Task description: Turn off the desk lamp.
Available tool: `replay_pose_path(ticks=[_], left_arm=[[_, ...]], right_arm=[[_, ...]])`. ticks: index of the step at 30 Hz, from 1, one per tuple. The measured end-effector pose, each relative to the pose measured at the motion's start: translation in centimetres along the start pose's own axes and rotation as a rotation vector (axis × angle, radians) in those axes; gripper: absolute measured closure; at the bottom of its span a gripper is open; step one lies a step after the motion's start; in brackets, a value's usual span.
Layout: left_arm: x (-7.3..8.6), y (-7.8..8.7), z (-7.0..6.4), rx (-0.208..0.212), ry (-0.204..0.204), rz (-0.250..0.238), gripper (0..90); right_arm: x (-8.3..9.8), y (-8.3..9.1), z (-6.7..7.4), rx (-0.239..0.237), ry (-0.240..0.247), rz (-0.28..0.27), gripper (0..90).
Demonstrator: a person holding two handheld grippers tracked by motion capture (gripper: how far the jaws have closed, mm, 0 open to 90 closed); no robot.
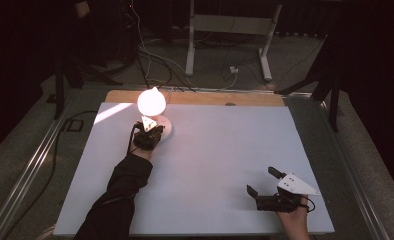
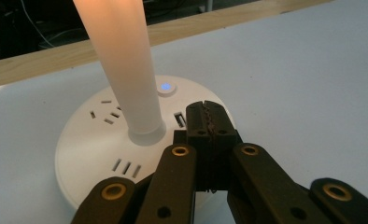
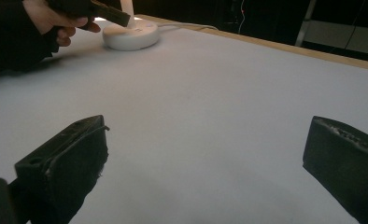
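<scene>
On the lamp base [image 2: 95, 154], just beside the glowing stem [image 2: 126, 70], the left tongs [image 2: 209, 119] rest pressed together, tips near the blue button [image 2: 166, 87]. The lamp [image 1: 152, 107] stands at the table's [image 1: 225, 150] far left. Well away from the lamp, the right tongs [image 1: 260, 181] gape apart, holding nothing.

My left tongs [image 2: 209, 122] were closed, arm stretched forward. My right tongs [image 1: 261, 181] lay open, near me.
</scene>
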State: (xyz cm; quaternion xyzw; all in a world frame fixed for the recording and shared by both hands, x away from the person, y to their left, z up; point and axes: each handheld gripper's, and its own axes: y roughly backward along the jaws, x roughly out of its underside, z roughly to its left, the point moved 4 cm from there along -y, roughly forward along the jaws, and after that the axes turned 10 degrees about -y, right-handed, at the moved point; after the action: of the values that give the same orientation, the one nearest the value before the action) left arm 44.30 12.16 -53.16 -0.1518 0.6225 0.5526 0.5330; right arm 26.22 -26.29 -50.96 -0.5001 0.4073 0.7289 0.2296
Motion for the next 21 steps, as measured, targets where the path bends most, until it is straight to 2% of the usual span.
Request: replay_pose_path(ticks=[15,21], left_arm=[[0.61,-0.48,0.17,-0.001,0.002,0.016,90.0],[0.62,-0.54,0.12,-0.006,-0.011,0.024,90.0]], right_arm=[[0.05,-0.01,-0.06,0.002,-0.007,0.003,0.0],[0.06,-0.01,-0.04,0.001,-0.007,0.005,0.0]])
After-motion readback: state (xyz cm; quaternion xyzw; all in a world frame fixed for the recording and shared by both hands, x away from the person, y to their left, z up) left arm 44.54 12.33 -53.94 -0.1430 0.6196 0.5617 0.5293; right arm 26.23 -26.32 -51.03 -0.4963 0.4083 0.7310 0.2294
